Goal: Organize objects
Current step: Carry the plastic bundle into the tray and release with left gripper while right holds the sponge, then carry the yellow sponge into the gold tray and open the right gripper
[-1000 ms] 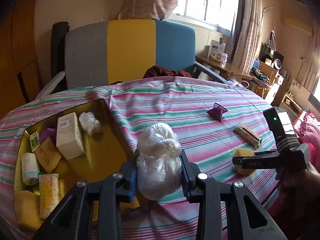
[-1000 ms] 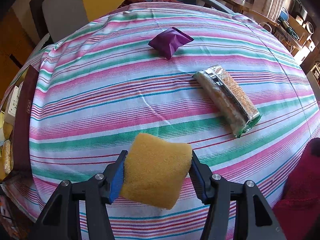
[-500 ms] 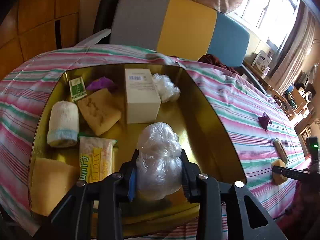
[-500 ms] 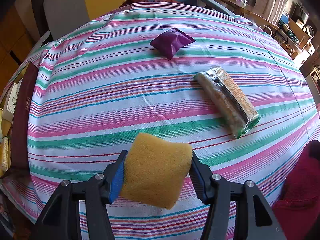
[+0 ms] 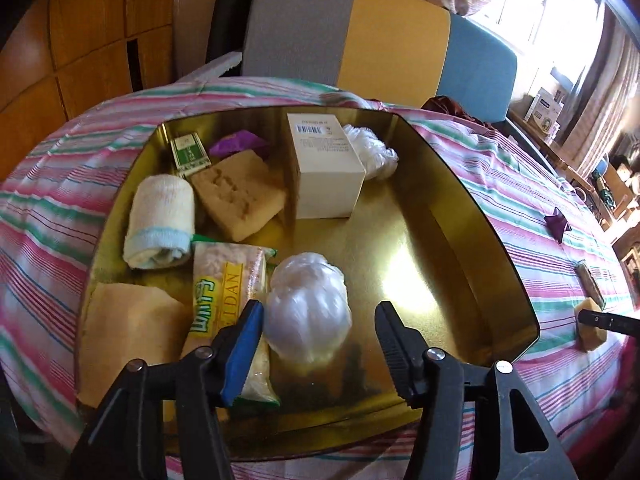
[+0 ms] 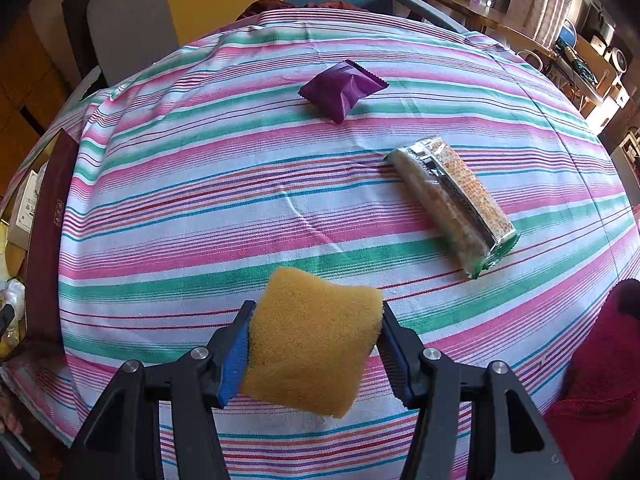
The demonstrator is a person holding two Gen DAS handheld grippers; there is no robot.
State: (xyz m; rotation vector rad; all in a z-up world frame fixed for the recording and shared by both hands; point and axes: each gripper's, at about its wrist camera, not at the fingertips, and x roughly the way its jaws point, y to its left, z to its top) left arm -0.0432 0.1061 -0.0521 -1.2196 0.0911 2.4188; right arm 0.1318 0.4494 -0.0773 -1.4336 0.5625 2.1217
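Observation:
A crumpled clear plastic bag (image 5: pixel 308 312) lies on the floor of the gold tray (image 5: pixel 460 200), between the fingers of my left gripper (image 5: pixel 320 312). Its jaws are opening; the right finger stands well clear of the bag and the left pad is just beside it. My right gripper (image 6: pixel 316 312) is shut on a yellow sponge (image 6: pixel 312 344), held a little above the striped tablecloth (image 6: pixel 200 200). On the cloth beyond it lie a purple packet (image 6: pixel 342 88) and a long cracker pack (image 6: pixel 452 200).
The tray also holds a white box (image 5: pixel 326 164), a rolled towel (image 5: pixel 160 220), a tan sponge (image 5: pixel 240 192), a snack pack (image 5: pixel 224 300), a small green box (image 5: pixel 190 154) and another plastic bag (image 5: pixel 372 148). A grey, yellow and blue chair (image 5: pixel 360 36) stands behind the table.
My left gripper carried the plastic bag from above the cloth over to the tray, lowered, and its jaws spread, leaving the bag on the tray floor. The right gripper and sponge stayed put.

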